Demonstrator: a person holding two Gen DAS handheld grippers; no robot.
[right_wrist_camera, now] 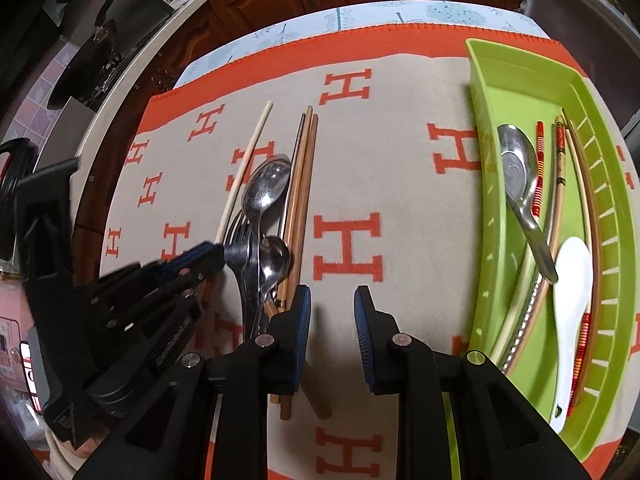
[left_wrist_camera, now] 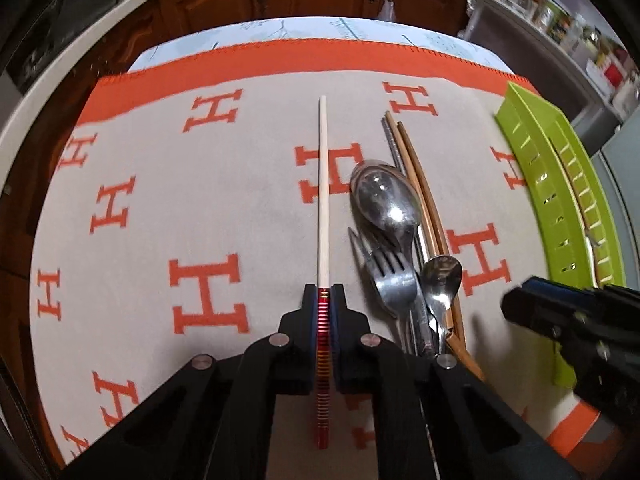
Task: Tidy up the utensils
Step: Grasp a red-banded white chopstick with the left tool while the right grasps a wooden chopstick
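Blanket (right_wrist_camera: 404, 168) bare between utensil pile (right_wrist_camera: 268, 216) and tray (right_wrist_camera: 486, 240).

Two steep close views, shared cutlery pile (left_wrist_camera: 400, 248).

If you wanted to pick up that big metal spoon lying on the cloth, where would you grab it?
Probably by the big spoon's bowl rim, from above: its handle runs down under the fork and small spoon, and brown chopsticks crowd one side. The bowl's far end lies free on the cloth.
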